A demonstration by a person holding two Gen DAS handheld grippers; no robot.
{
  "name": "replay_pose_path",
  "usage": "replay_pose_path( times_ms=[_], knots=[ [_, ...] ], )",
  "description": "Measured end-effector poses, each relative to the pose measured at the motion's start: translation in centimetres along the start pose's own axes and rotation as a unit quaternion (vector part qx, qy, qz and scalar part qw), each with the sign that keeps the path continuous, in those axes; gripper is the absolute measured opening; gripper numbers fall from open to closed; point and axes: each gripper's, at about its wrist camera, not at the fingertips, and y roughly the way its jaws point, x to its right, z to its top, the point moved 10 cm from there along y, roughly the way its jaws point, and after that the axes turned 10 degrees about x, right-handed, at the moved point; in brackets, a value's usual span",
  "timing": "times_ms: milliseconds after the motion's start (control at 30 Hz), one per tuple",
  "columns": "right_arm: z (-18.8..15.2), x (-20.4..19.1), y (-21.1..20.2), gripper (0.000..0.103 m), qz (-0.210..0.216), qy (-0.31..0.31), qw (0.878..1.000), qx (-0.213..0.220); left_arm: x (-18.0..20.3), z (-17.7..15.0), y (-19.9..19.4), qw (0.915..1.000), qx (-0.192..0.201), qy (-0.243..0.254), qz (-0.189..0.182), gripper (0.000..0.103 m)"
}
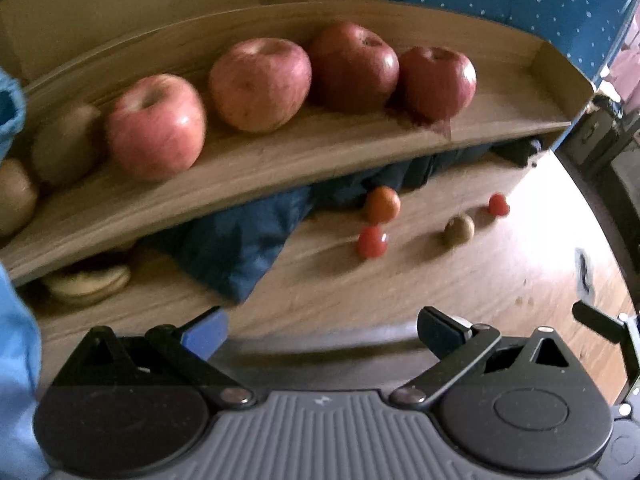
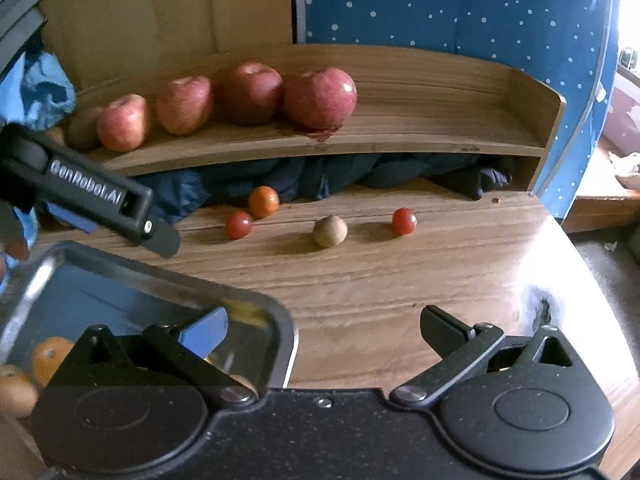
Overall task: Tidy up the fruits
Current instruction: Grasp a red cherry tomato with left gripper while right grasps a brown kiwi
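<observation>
Fruit waits ahead on the wooden tabletop (image 2: 400, 300) — a small round brown kiwi (image 2: 329, 231) straight beyond the right gripper (image 2: 323, 330). Both it and the left gripper (image 1: 322, 330) gape wide, empty — right looks nearer.

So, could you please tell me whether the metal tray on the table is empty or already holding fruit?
Holding fruit. In the right wrist view the metal tray contains an orange; the right gripper hides the rest.

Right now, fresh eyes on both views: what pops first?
The row of four red apples on the raised wooden shelf at the back. Below, on the tabletop, small fruits lie loose: an orange, two red ones and a brown one. Near left, a metal tray holds a few fruits; both tools are open.
</observation>
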Motion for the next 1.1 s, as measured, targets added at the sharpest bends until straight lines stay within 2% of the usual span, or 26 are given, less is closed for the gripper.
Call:
replay_pose_path(
  times_ms=[300, 567, 867, 1100],
  knots=[
    [1.4, 0.2, 3.7, 0.102, 0.004, -0.028, 1.000, -0.004, 0.9, 2.0, 3.7, 0.9996, 0.007, -0.022, -0.018, 0.102],
    [2.2, -0.1, 6.5, 0.094, 0.016, -0.055, 0.998, -0.010, 1.2, 1.8, 5.6, 0.9989, -0.005, -0.033, -0.033, 0.102],
    [2.6, 0.1, 7.9, 0.077, -0.005, -0.061, 0.998, -0.010, 1.8, 2.3, 6.3, 0.9988, 0.011, -0.020, -0.044, 0.102],
    [2.5, 0.4, 8.5, 0.060, -0.018, -0.063, 0.998, -0.010, 2.2, 2.8, 5.9, 0.9979, 0.031, -0.013, -0.055, 0.089]
  ],
)
